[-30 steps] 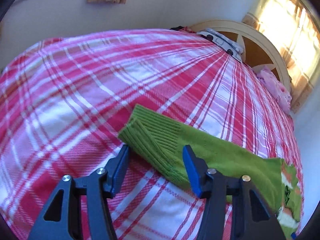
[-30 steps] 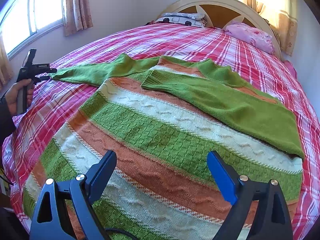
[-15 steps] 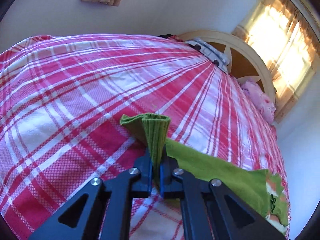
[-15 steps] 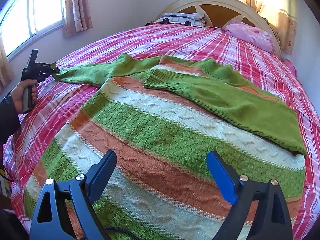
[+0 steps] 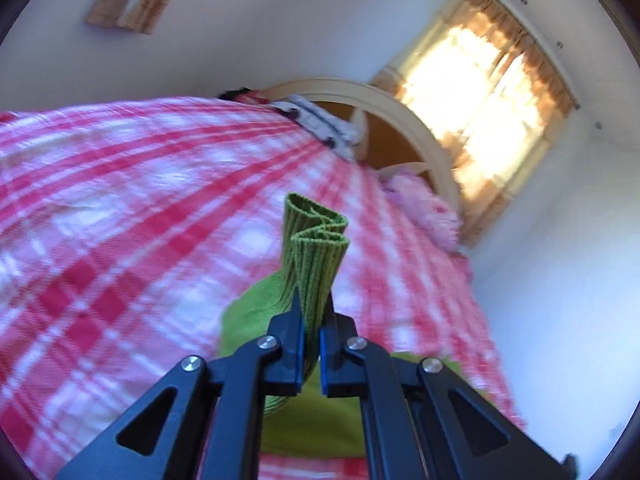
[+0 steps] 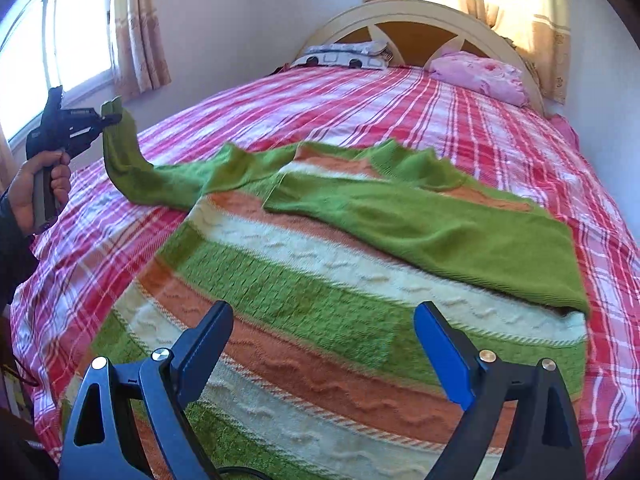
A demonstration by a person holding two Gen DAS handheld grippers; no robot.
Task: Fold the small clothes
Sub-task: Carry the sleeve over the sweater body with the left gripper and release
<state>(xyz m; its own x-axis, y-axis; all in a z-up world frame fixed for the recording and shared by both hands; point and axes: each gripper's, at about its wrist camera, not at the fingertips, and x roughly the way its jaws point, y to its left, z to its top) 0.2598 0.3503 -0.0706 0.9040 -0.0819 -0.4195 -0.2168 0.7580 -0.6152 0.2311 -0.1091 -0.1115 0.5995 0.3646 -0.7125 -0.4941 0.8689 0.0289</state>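
A knitted sweater [image 6: 304, 296] with green, orange and cream stripes lies flat on the bed. Its right green sleeve [image 6: 432, 228] is folded across the chest. My left gripper [image 5: 313, 312] is shut on the ribbed cuff [image 5: 316, 248] of the other green sleeve. In the right wrist view that left gripper [image 6: 106, 120] holds the cuff [image 6: 114, 110] up off the bed at the far left, and the sleeve [image 6: 160, 182] hangs down from it. My right gripper [image 6: 324, 344] hovers open over the sweater's lower part, with nothing between its fingers.
The bed carries a red and white plaid cover [image 6: 400, 108]. A pink pillow [image 6: 480, 76] and a patterned pillow [image 6: 344, 54] lie by the arched headboard [image 6: 420, 20]. A hand [image 6: 36, 188] grips the left tool by the bed's left edge. Windows with curtains stand behind.
My left gripper shut on the sleeve cuff, then rose and tilted up, lifting the sleeve end off the bed. My right gripper rose a little and stayed open.
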